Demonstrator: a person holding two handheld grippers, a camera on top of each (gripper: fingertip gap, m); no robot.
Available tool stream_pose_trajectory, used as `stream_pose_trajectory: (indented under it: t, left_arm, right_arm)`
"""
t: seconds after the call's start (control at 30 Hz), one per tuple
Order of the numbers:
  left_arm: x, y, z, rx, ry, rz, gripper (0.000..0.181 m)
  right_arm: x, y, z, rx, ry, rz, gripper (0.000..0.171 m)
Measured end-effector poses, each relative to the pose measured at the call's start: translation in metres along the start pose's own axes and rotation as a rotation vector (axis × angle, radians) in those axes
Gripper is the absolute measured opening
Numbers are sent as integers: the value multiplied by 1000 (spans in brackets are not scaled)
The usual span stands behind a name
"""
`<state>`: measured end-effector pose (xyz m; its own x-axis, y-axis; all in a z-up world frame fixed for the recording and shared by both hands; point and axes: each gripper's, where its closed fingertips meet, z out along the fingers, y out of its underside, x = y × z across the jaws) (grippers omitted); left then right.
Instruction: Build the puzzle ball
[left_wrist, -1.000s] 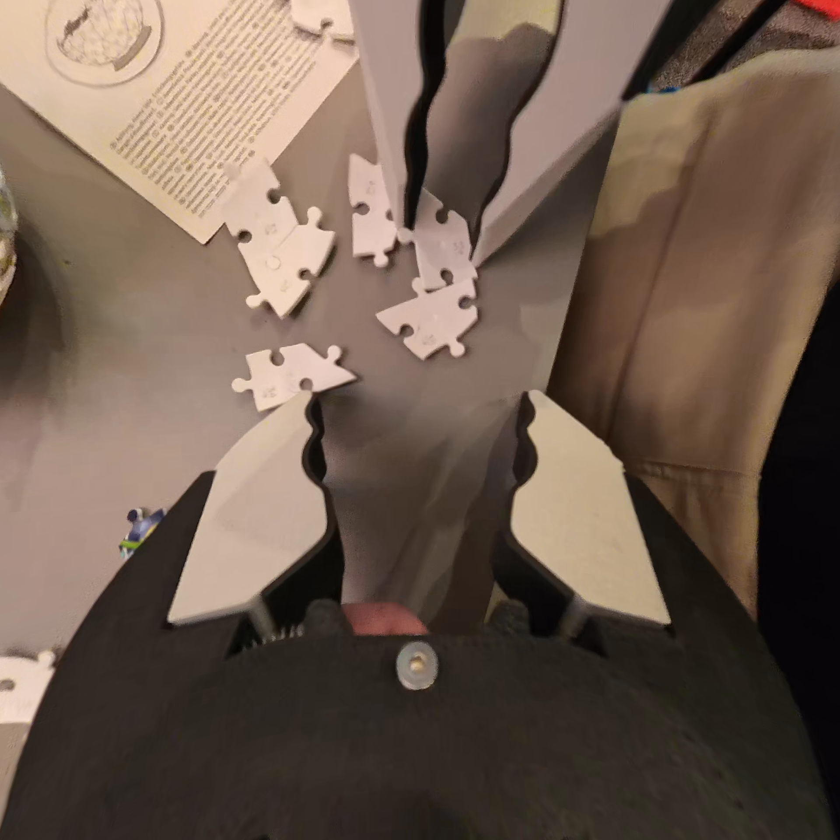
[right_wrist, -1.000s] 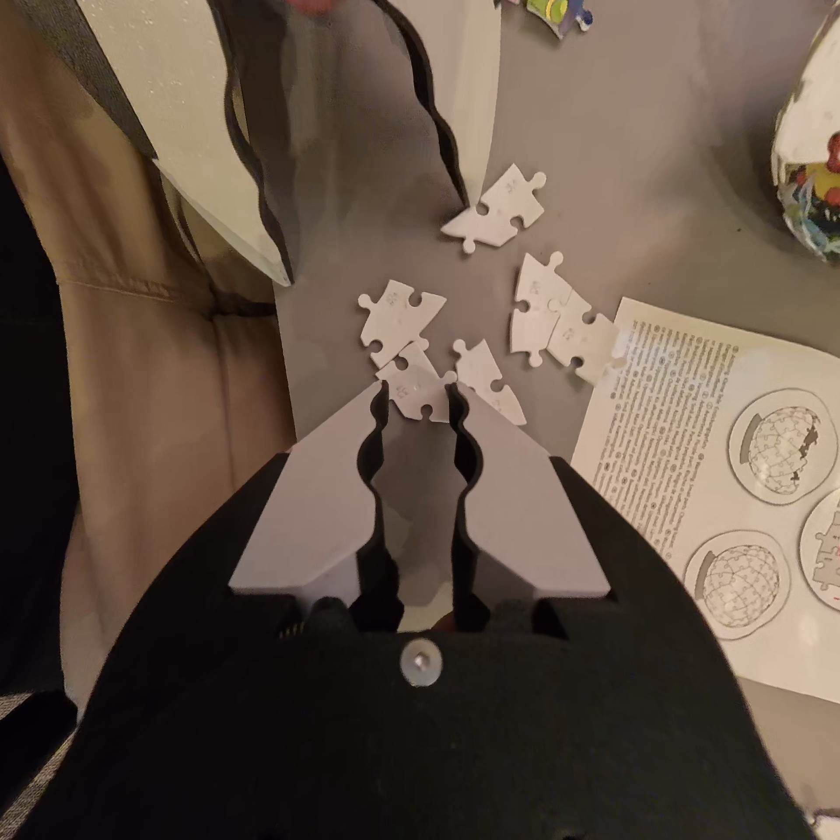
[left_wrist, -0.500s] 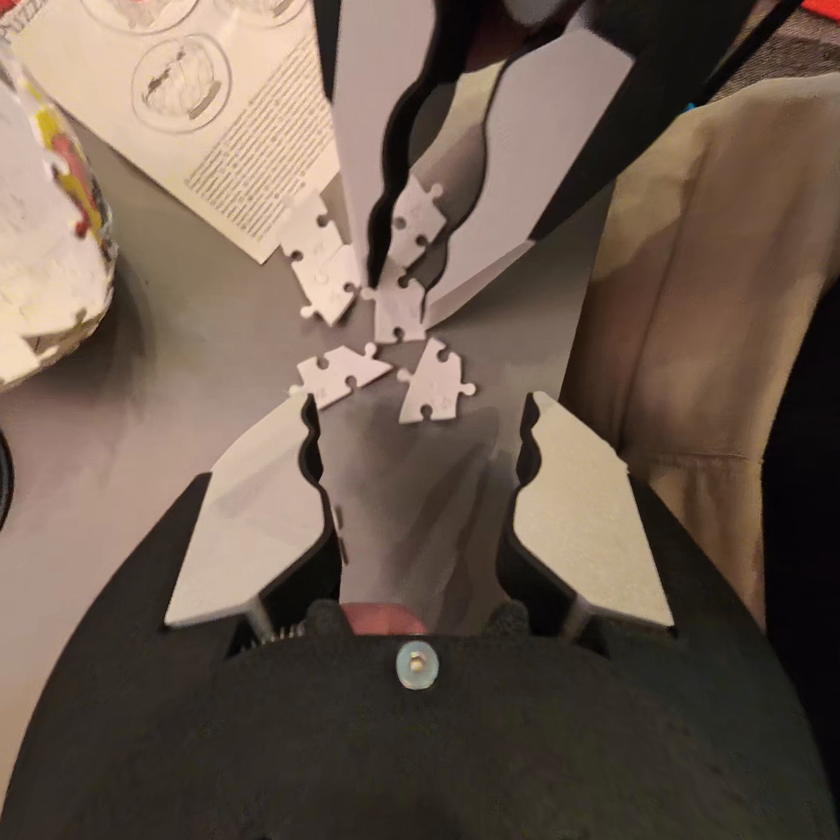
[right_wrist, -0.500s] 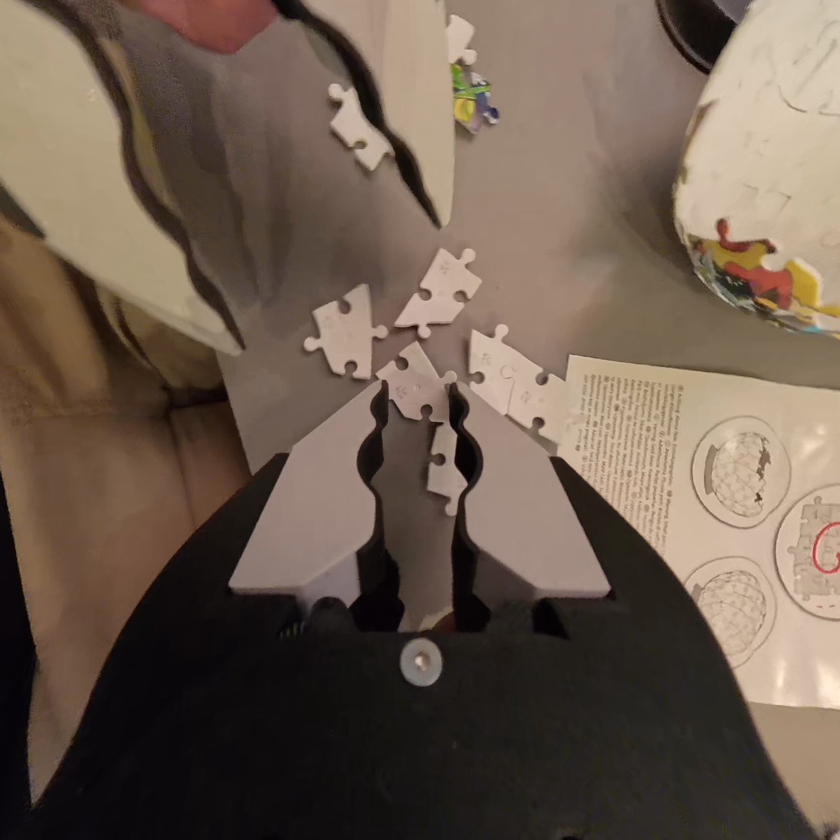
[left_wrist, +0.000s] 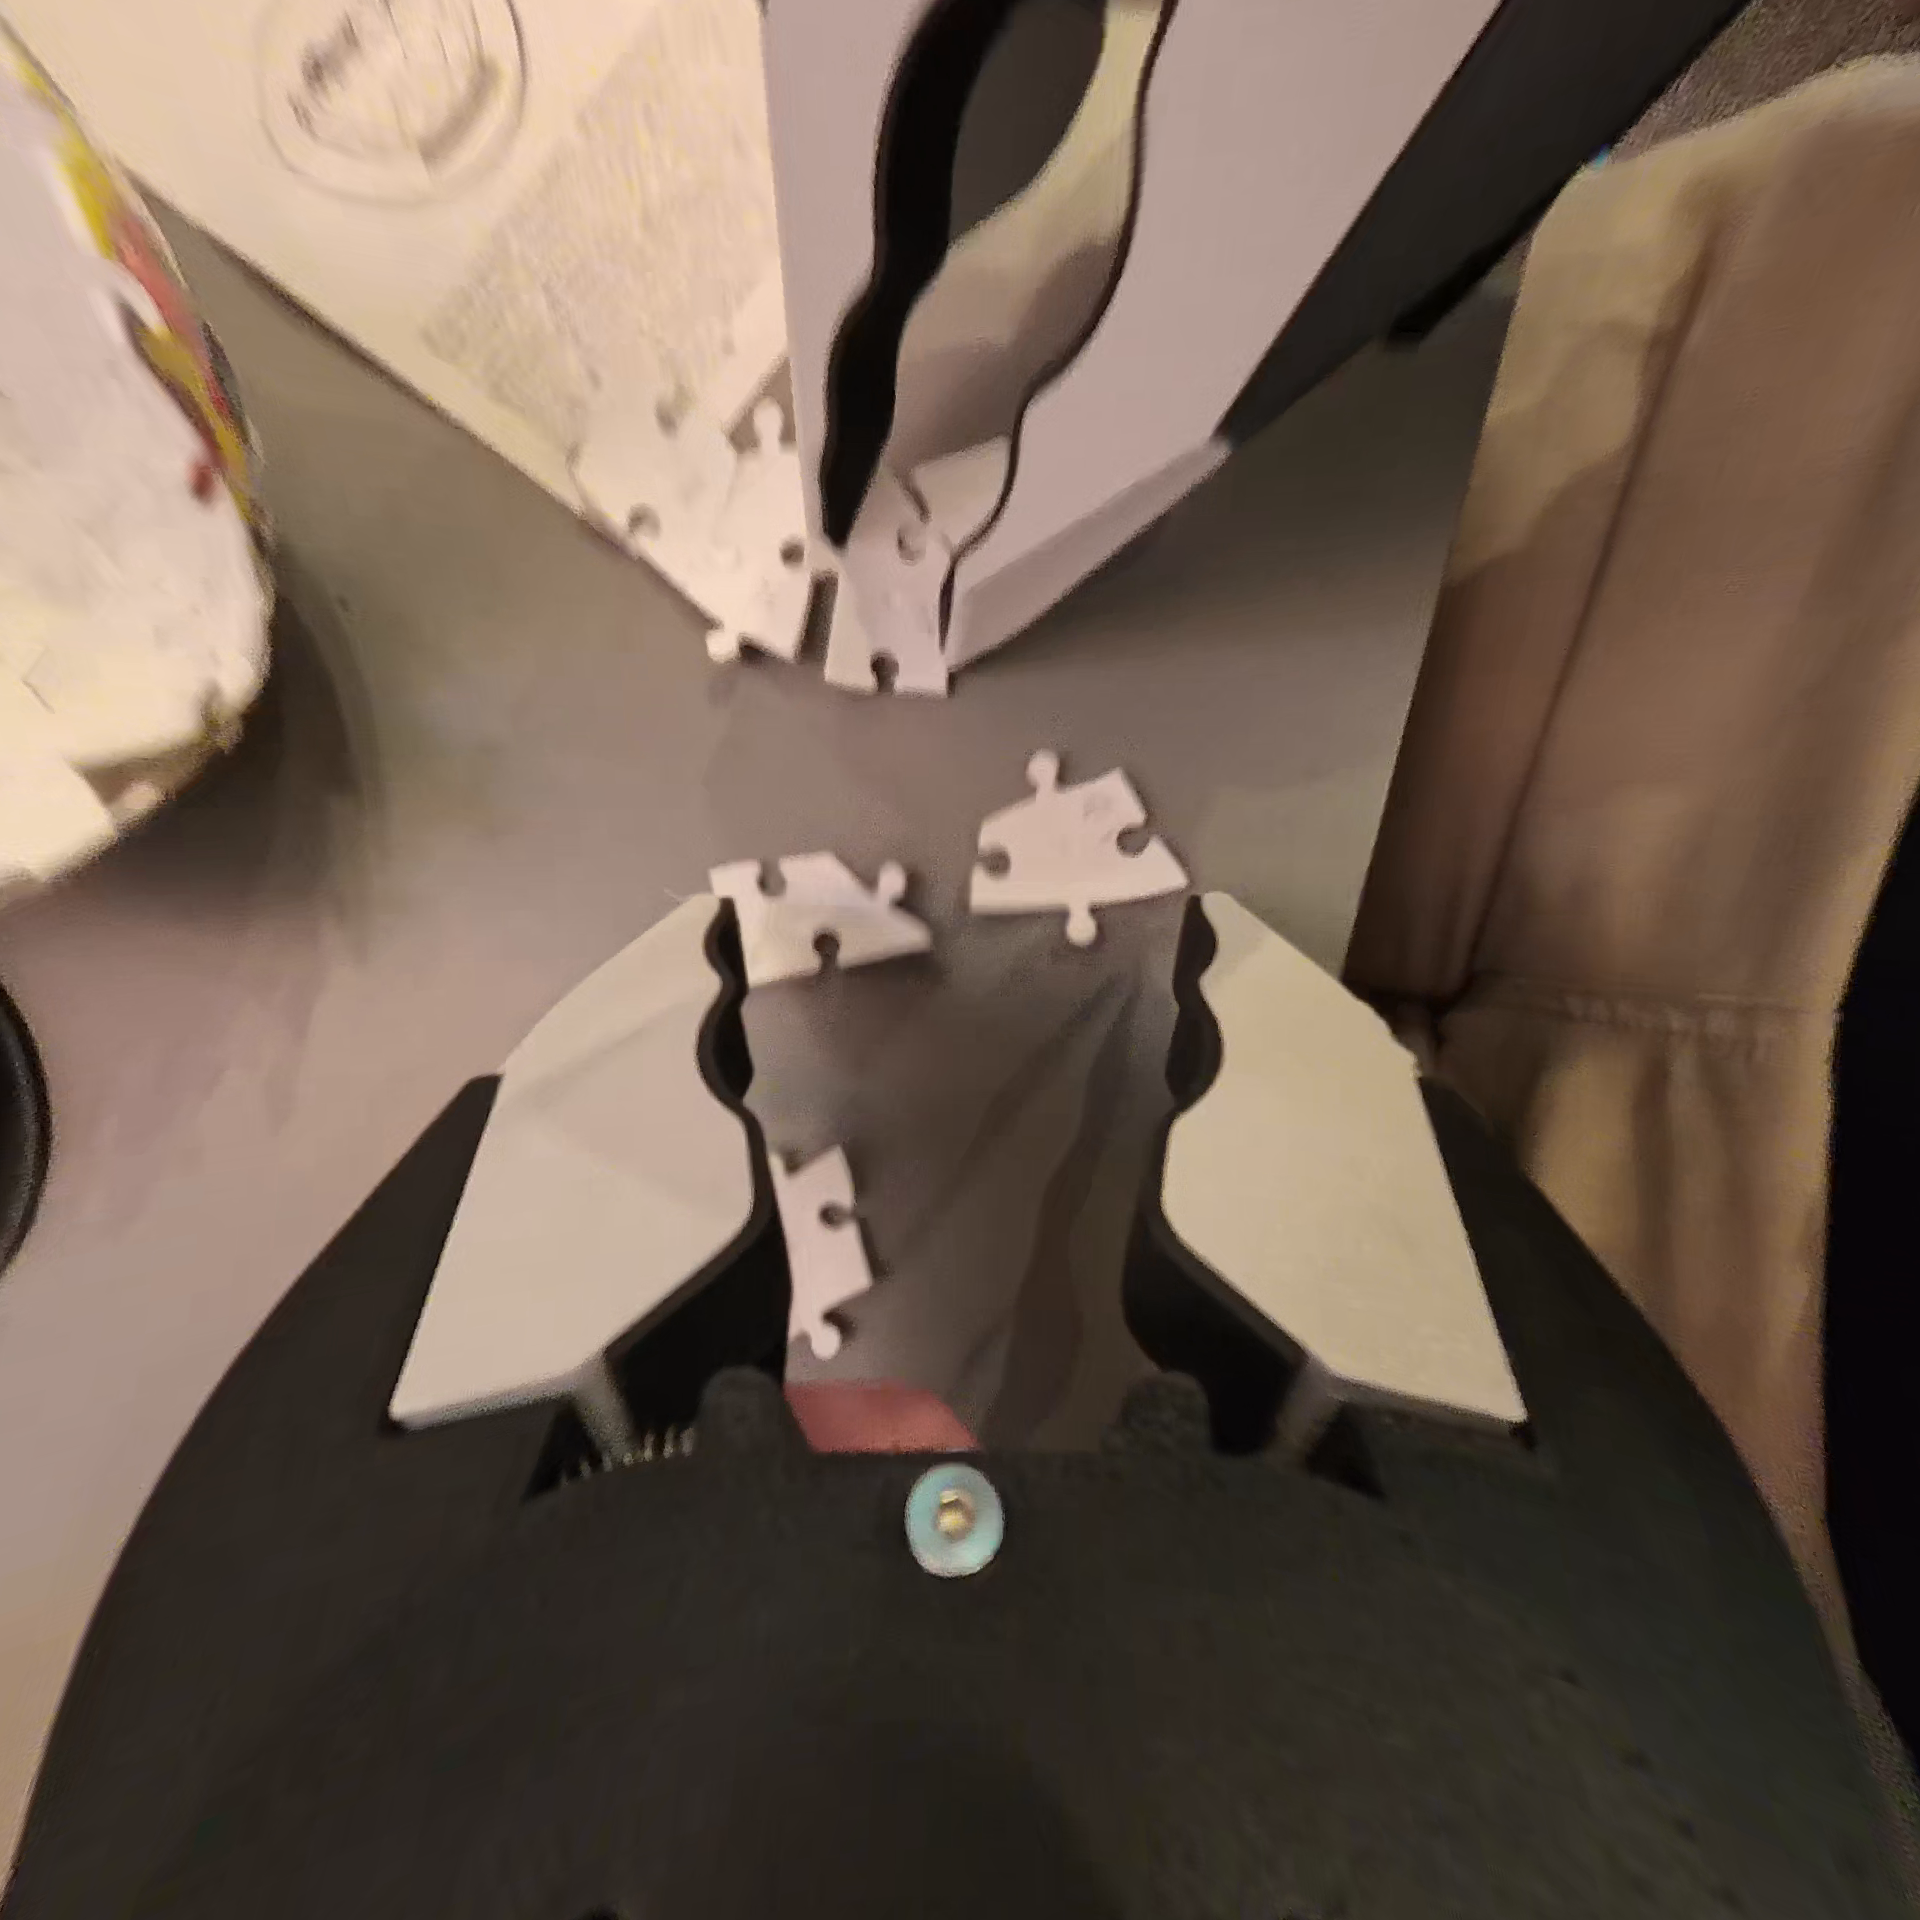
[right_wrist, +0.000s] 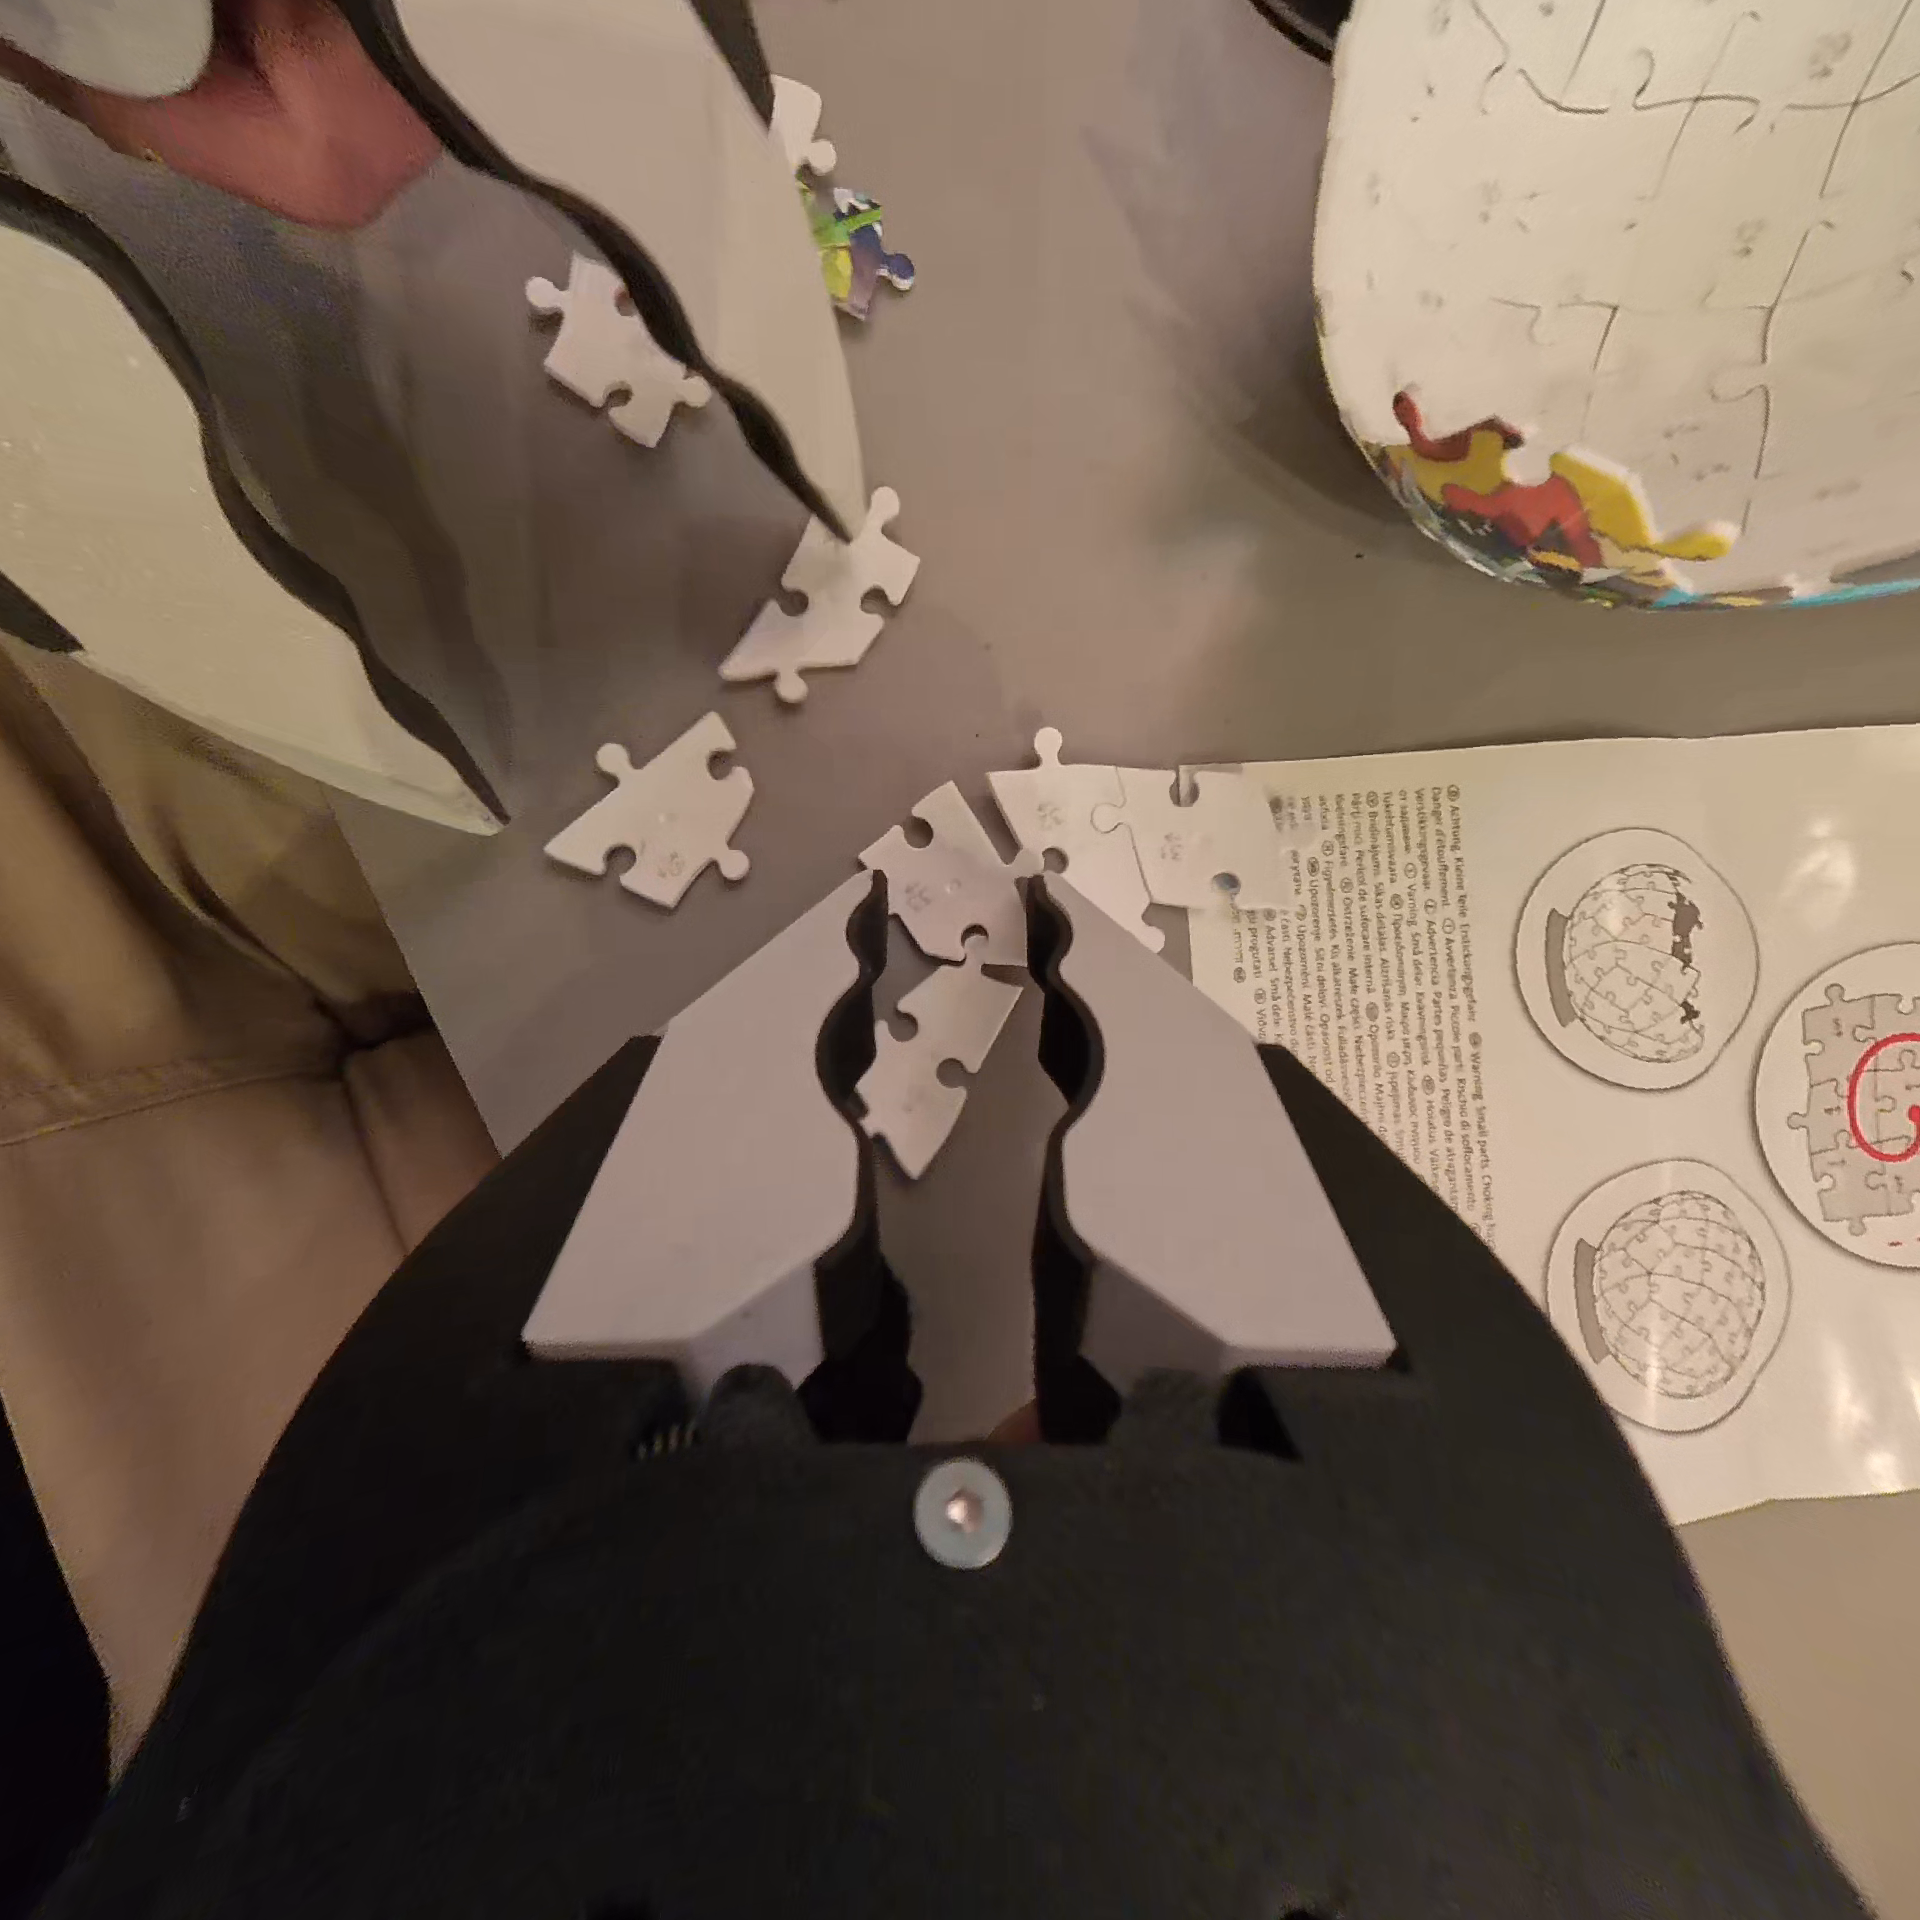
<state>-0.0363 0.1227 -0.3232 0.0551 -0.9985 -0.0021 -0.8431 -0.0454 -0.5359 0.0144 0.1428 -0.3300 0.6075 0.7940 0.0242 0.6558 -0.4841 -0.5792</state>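
Our left gripper (left_wrist: 961, 909) hangs wide and empty over loose white pieces (left_wrist: 1075, 847) near the table edge (right_wrist: 416, 883). Our right gripper (right_wrist: 951, 883) is pinched narrow on one piece (right_wrist: 940, 883). We judge we are picking up; next comes carrying it to the half-built ball (right_wrist: 1621, 301) at far right, across open grey table beside the instruction sheet (right_wrist: 1558, 1039).

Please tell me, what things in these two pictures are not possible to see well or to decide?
- Puzzle ball: cut off by the top and right edges in the right wrist view; blurred in the left wrist view.
- Right gripper: a white piece sits between its tips; whether it is lifted off the table is unclear.
- Instruction sheet: cut off by the right edge.
- Left gripper: its left finger covers parts of two pieces.
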Motion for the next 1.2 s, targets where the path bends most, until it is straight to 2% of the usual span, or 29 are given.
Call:
stream_pose_trajectory:
  t: [0.13, 0.33, 1.07, 1.2]
  left_arm:
    - [3, -29, 2, 70, 24, 77, 78]
    - [5, -40, 22, 56, 59, 162, 81]
    - [3, -40, 27, 50, 70, 228, 81]
    - [3, -41, 29, 43, 69, 245, 81]
  right_arm:
    - [2, -1, -1, 7, 7, 31, 25]
    - [10, 2, -1, 6, 18, 58, 25]
    - [20, -3, -1, 41, 11, -60, 29]
    - [17, -2, -7, 53, -1, -82, 23]
